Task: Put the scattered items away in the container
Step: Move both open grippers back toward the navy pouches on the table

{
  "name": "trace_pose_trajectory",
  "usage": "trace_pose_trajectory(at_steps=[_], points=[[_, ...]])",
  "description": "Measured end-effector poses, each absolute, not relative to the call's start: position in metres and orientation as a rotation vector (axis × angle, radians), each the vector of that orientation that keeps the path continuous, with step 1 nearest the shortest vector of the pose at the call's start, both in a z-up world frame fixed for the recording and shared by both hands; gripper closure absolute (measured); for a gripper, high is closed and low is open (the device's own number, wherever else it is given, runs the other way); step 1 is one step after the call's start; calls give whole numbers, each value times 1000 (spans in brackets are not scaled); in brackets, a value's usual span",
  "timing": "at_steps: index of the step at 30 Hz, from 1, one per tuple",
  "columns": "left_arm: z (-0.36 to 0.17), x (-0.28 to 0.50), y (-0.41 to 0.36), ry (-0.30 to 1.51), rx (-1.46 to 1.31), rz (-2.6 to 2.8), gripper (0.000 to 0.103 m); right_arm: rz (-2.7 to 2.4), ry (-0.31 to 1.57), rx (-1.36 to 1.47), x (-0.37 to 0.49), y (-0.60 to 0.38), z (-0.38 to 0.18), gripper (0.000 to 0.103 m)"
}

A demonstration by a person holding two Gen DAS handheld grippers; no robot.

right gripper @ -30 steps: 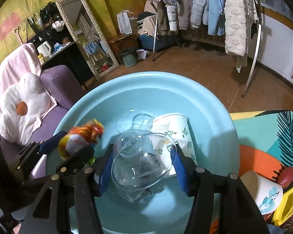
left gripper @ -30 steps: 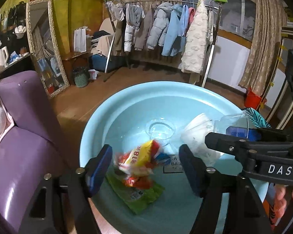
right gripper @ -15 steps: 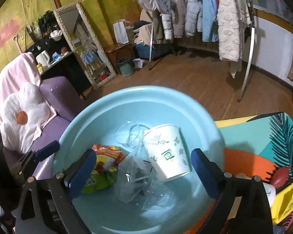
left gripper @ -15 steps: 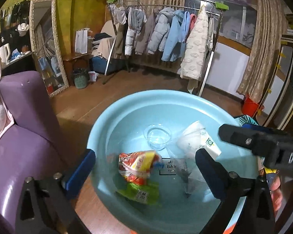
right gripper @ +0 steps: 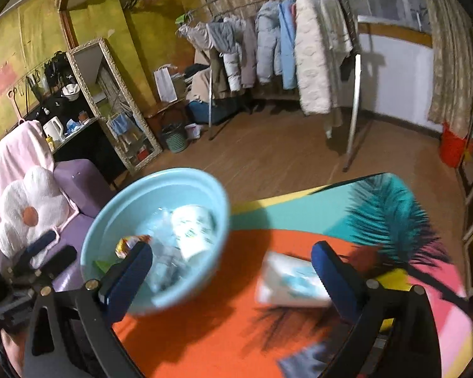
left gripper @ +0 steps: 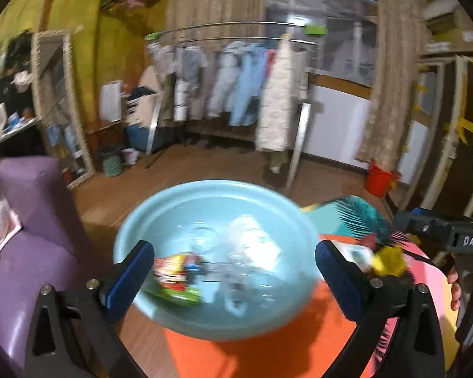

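A light blue basin (left gripper: 211, 189) stands on the colourful tablecloth (left gripper: 261, 346); it also shows in the right wrist view (right gripper: 110, 201). In it lie an orange-red snack packet (left gripper: 173, 267), a clear plastic cup (left gripper: 236, 267) and a white paper cup (right gripper: 194, 230). My left gripper (left gripper: 233, 271) is open and empty, above and behind the basin. My right gripper (right gripper: 230, 271) is open and empty over the cloth, right of the basin. A white paper cup with blue print (right gripper: 293, 280) lies on the cloth between its fingers. A yellow item (left gripper: 389, 261) lies by the right gripper.
A purple sofa (left gripper: 22, 252) with a flower cushion (right gripper: 28, 214) stands left of the table. A mirror (right gripper: 116, 110), a clothes rack (right gripper: 283, 47) and a red bucket (right gripper: 454, 148) stand farther back on the wooden floor. A grey-blue item (right gripper: 309, 362) lies near the front edge.
Both grippers let go of their items into the basin, opened wide, then pulled back and up. The right gripper has swung right over the tablecloth.
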State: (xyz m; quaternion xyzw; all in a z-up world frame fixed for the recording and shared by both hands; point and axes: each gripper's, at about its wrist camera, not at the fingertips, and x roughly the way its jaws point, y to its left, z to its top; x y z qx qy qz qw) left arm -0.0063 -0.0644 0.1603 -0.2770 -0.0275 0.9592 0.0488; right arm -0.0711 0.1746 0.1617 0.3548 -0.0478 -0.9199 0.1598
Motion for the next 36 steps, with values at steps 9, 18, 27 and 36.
trace_pose_trajectory(at_steps=[9, 18, 27, 36], points=[[132, 24, 33, -67, -836, 2671, 0, -2698, 24, 1155, -7, 269, 117, 0], [64, 18, 100, 44, -998, 2475, 0, -2584, 114, 1168, -5, 300, 66, 0], [63, 9, 104, 97, -882, 2482, 0, -2408, 234, 1074, -26, 292, 44, 0], [54, -1, 106, 134, -893, 2471, 0, -2284, 353, 1101, -44, 275, 27, 0]])
